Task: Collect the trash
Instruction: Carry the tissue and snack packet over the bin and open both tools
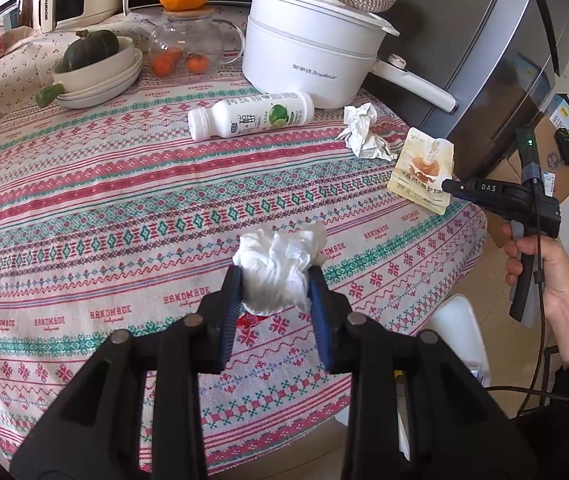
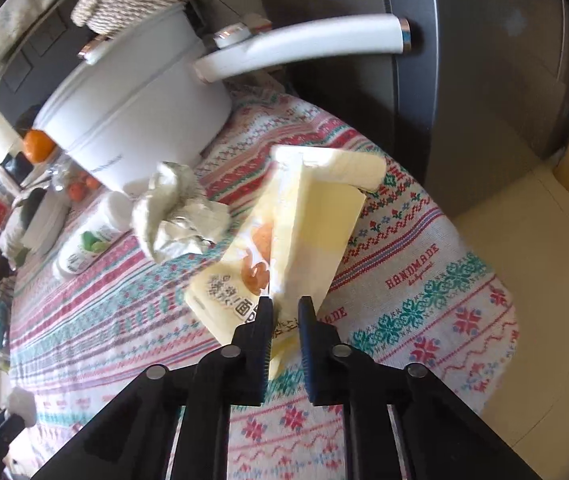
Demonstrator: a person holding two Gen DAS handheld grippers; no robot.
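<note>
A person clearing a patterned tablecloth of rubbish works two hand-held grippers at once. The left gripper is clamped on a ball of white tissue, held at the near side of the table. The right gripper, at the right edge of the table, has its jaws drawn close on the near corner of a yellow snack packet, which stands tilted up from the cloth; the thin film looks pinched between the pads.

That narrow bite on a corner is the likeliest trouble: slick film could slide out as the packet is lifted, and it sits so near the table edge that a slip would send it to the floor. The soft tissue may shed or sag loose if its hold eases. Two pieces are not yet collected: a crumpled paper just beside the packet and a white bottle lying on its side farther in. The bottle could roll if nudged, and the long handle of the white pot overhangs the paper, inviting a knock.

No bin or bag shows in either view, so where the rubbish goes cannot be told. Whether the bottle is empty, or the packet holds anything, is not visible. The right view is blurred, and its far left side is washed out by window glare.
</note>
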